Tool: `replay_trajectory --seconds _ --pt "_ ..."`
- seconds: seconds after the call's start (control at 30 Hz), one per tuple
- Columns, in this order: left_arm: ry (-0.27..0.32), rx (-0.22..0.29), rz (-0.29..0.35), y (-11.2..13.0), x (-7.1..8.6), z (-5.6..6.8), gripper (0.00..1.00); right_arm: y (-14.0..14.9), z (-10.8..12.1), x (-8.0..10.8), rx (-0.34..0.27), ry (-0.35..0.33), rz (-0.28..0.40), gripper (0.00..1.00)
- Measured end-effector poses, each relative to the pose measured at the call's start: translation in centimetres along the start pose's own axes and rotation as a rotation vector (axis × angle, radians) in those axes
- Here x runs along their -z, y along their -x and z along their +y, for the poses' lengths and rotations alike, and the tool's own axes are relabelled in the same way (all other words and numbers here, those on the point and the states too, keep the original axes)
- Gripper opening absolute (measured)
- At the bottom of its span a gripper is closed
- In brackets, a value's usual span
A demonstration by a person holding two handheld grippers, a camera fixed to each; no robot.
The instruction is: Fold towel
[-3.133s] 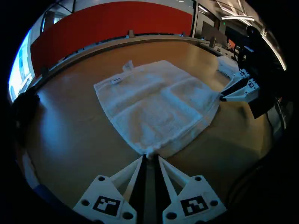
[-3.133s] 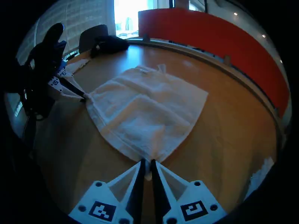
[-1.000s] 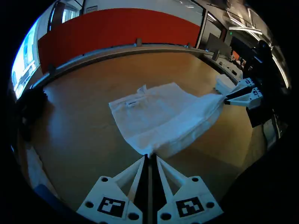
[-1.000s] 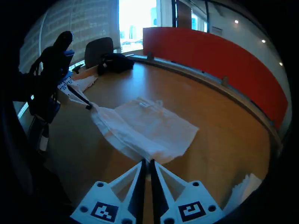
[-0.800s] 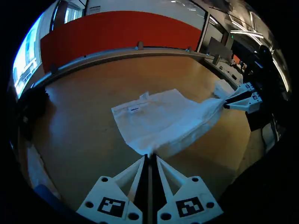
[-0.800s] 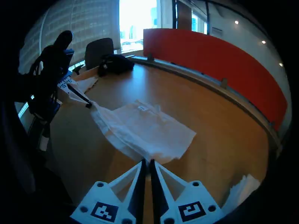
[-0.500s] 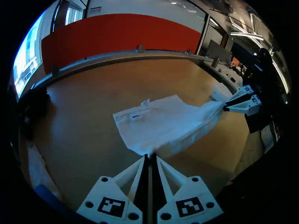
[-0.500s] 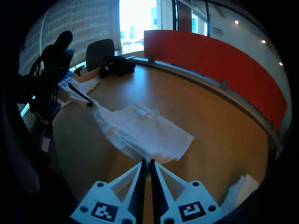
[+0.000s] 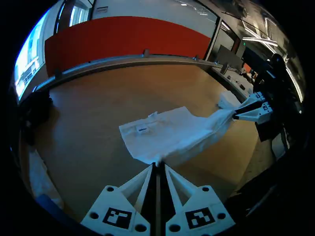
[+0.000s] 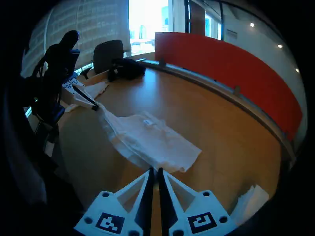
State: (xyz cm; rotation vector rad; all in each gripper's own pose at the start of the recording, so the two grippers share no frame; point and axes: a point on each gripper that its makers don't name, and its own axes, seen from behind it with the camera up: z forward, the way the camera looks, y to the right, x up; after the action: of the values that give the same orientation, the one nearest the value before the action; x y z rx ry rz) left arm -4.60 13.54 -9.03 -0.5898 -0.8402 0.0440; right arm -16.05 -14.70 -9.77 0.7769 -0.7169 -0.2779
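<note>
Towel (image 9: 173, 133) is white, with its far part lying flat on the wooden desk (image 9: 90, 106) and its near edge lifted off and stretched between the two tools. Left tool (image 9: 158, 164) is clamped tight on one near corner, and right tool (image 10: 154, 170) is pinched closed on the other. A small tag (image 9: 141, 128) sits on the flat part.
</note>
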Motion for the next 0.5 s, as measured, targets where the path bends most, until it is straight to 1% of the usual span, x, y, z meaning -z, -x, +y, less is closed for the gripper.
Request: replay_trajectory --seconds 0.17,0.5 --pt "0.008 0.008 -0.004 0.26 0.57 0.39 0.05 -0.15 -0.29 0.45 -0.003 -0.003 -0.002 0.09" --pt "0.009 0.021 -0.009 0.82 0.45 0.29 0.05 0.26 -0.66 0.21 -0.004 -0.009 -0.013 0.09"
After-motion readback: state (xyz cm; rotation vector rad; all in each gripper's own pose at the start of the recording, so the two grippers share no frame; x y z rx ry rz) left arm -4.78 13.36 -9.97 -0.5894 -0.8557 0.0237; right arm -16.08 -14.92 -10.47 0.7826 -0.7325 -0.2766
